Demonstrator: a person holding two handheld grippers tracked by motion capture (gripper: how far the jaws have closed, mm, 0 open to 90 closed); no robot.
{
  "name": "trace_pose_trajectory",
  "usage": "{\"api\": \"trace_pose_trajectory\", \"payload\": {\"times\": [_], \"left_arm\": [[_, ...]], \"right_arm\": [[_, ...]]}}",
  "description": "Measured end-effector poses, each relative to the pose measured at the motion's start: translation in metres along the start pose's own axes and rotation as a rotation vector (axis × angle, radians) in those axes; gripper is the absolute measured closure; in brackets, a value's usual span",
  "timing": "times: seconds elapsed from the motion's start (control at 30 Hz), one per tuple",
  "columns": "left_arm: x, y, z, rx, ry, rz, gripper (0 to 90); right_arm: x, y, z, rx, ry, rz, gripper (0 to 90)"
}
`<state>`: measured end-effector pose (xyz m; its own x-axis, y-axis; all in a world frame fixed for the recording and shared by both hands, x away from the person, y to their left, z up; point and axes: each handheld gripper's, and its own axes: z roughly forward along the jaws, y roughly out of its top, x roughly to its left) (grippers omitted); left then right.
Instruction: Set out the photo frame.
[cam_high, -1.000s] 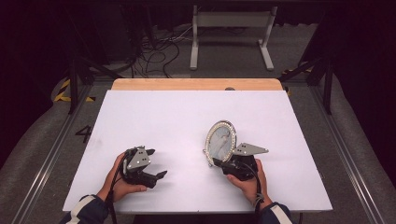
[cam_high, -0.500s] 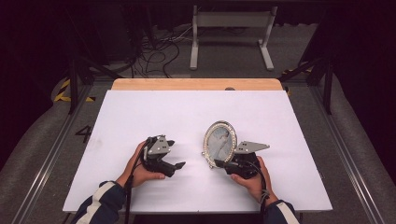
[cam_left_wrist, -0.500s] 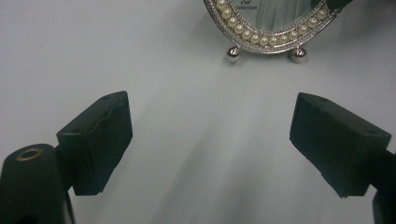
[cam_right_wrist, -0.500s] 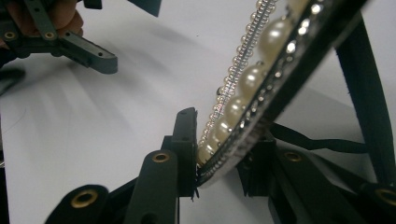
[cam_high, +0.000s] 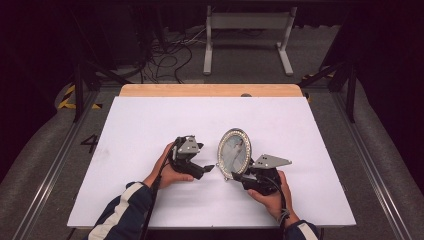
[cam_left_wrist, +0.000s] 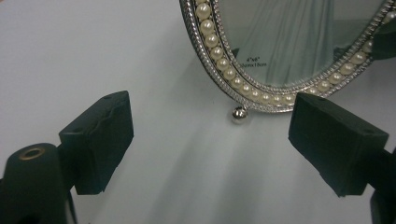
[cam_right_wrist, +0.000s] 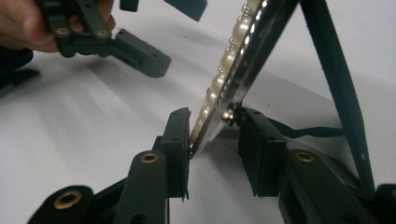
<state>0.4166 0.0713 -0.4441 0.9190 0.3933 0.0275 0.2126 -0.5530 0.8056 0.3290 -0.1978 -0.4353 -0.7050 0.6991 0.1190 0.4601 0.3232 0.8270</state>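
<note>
Setting: dark studio, white bench (cam_high: 150, 125) with a wooden far edge.
Right gripper (cam_right_wrist: 212, 140): nearest the person; jaws just eased, pads bracketing the picture frame's lower rim.
Left gripper (cam_high: 209, 168): just left of the frame, spread wide, nothing held.
Picture frame (cam_high: 234, 152): oval, upright, silver metal, pearl beading, glass front.
Handling: light, rigid, fragile; grasp the rim, never the glass.

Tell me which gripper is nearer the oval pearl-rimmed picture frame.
Right. The right gripper has the oval picture frame by its lower edge, between its jaws; the left gripper, jaws open, is just beside it, not touching.
</note>
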Motion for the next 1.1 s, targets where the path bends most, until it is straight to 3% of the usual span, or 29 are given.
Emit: {"api": "trace_pose_trajectory", "payload": {"times": [0.3, 0.6, 0.8, 0.93, 1.0, 1.1], "left_arm": [[0.007, 0.011, 0.013, -0.053, -0.047, -0.043, 16.9], [0.008, 0.016, 0.026, -0.064, -0.075, -0.037, 23.3], [0.011, 0.020, 0.030, -0.096, -0.148, -0.063, 22.7], [0.009, 0.020, 0.030, -0.086, -0.202, -0.054, 29.1], [0.007, 0.021, 0.030, -0.078, -0.201, -0.038, 31.3], [0.008, 0.020, 0.029, -0.078, -0.203, -0.047, 34.1]], "right_arm": [[0.007, -0.003, -0.026, -0.047, -0.064, -0.002, 62.8], [0.012, -0.003, -0.043, -0.151, -0.114, 0.027, 73.0], [0.016, -0.002, -0.045, -0.182, -0.117, 0.027, 80.4], [0.017, -0.001, -0.043, -0.183, -0.116, 0.035, 82.4], [0.018, 0.000, -0.041, -0.183, -0.118, 0.031, 83.8], [0.018, 0.000, -0.041, -0.185, -0.118, 0.036, 84.1]]}}
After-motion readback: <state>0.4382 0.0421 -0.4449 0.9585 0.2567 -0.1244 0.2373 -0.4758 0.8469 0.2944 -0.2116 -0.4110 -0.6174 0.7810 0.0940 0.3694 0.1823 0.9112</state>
